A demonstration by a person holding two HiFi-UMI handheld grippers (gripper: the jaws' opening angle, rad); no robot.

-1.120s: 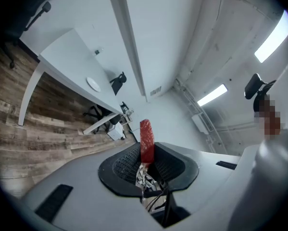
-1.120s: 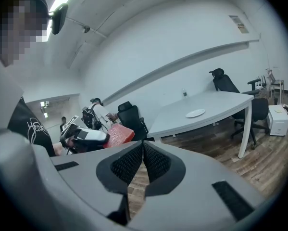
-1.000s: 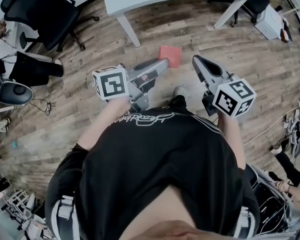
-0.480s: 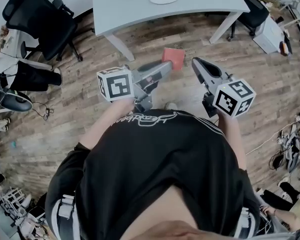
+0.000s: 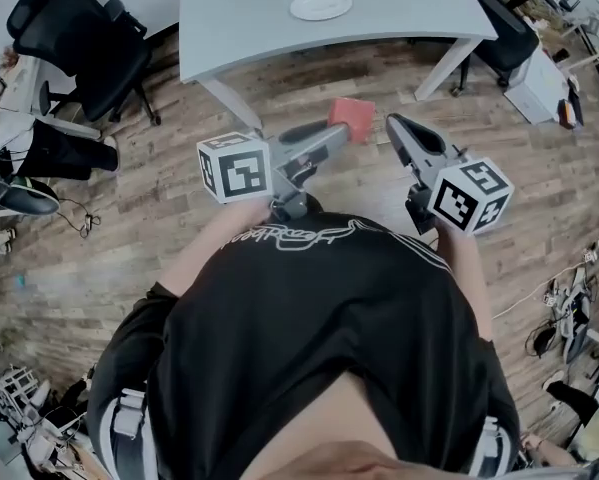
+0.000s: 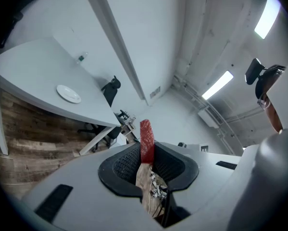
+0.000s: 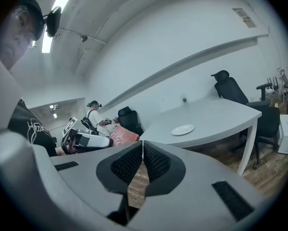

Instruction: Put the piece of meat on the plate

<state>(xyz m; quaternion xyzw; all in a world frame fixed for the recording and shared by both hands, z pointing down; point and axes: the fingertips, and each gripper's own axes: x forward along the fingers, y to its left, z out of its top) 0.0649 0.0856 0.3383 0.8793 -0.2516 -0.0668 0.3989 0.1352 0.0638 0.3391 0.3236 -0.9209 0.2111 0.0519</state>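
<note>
A flat red piece of meat (image 5: 353, 118) is clamped in my left gripper (image 5: 331, 133), held out level over the wooden floor. In the left gripper view the piece of meat (image 6: 146, 139) stands on edge between the black pads. The white plate (image 5: 320, 5) lies on the grey table (image 5: 239, 13) ahead of me; the plate (image 6: 68, 93) shows at the left in the left gripper view, and the plate (image 7: 182, 129) right of centre in the right gripper view. My right gripper (image 5: 397, 127) is shut with nothing in it, to the right of the meat.
Black office chairs (image 5: 77, 30) stand at the left and another chair (image 5: 504, 23) beyond the table's right end. The table's legs (image 5: 231, 105) reach the floor near my path. Cables and equipment lie along the left and right edges. Another person (image 7: 93, 118) stands far off.
I have walked toward the table: it and the plate have come into view and drawn closer. Both grippers keep their pose, the left still holding the meat.
</note>
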